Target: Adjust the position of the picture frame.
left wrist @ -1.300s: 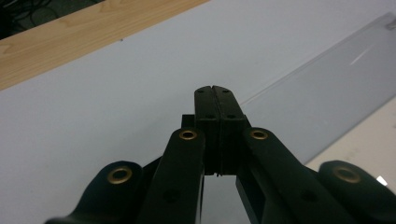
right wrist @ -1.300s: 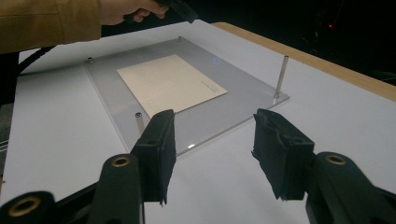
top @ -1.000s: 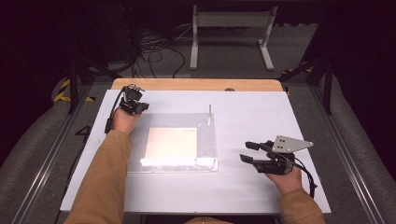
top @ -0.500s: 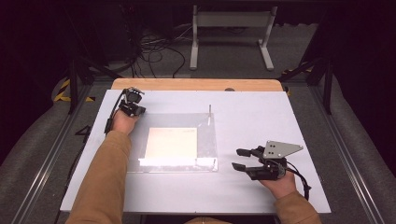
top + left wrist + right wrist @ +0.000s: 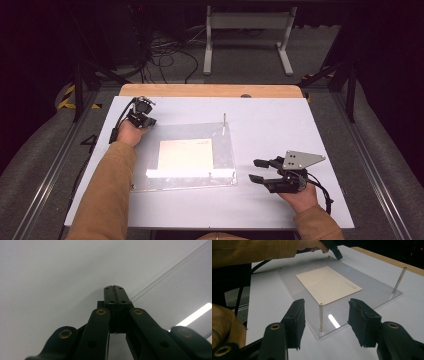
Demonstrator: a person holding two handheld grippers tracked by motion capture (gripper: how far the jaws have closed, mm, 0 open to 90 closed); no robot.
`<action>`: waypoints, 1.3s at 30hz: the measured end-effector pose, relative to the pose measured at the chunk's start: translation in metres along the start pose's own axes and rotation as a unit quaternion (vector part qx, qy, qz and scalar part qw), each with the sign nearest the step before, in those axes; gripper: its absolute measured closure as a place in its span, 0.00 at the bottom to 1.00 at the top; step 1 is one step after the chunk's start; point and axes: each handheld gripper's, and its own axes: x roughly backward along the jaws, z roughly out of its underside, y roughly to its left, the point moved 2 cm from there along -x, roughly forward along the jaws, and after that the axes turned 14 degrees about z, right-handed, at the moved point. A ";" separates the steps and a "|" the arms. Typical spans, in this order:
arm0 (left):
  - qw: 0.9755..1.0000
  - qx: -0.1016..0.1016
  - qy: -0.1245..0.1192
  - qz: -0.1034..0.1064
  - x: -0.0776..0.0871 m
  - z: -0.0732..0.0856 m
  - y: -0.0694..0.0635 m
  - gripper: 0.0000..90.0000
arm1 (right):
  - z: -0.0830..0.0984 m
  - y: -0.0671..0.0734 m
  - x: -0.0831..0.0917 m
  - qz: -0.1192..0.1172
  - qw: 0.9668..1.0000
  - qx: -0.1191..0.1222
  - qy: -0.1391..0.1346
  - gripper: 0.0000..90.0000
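Observation:
A clear acrylic plate (image 5: pixel 225 150) lies on the white table with a cream sheet of paper (image 5: pixel 185 154) in its middle. Thin metal posts stand at its corners, one at the far right (image 5: pixel 224 121). My left gripper (image 5: pixel 146 120) is shut with nothing between its jaws, tip down at the plate's far left corner; in the left gripper view its pads (image 5: pixel 110 293) meet beside the plate's edge. My right gripper (image 5: pixel 253 170) is open, level, just off the near right corner. In the right gripper view the near post (image 5: pixel 321 317) stands between the open jaws, untouched.
The white table top (image 5: pixel 280 120) has a wooden strip (image 5: pixel 210 90) along its far edge. Beyond it on the floor lie dark cables (image 5: pixel 165 50) and a grey metal stand (image 5: pixel 247 30). Bare table surface lies to the right of the plate.
My right gripper has shifted a little left and toward the person, closer to the plate's near right corner. The left gripper has stayed at the far left corner.

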 end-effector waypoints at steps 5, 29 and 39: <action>1.000 -0.002 0.000 0.020 0.005 0.011 -0.004 1.00 | -0.001 0.001 -0.002 0.001 1.000 0.003 0.003 0.52; 0.995 -0.022 -0.018 0.096 0.023 0.065 -0.039 1.00 | 0.021 0.003 0.005 0.032 0.996 0.001 0.084 0.59; 0.994 -0.040 -0.074 0.069 0.044 0.067 -0.050 0.93 | 0.025 0.014 -0.020 0.063 0.988 0.044 0.134 0.93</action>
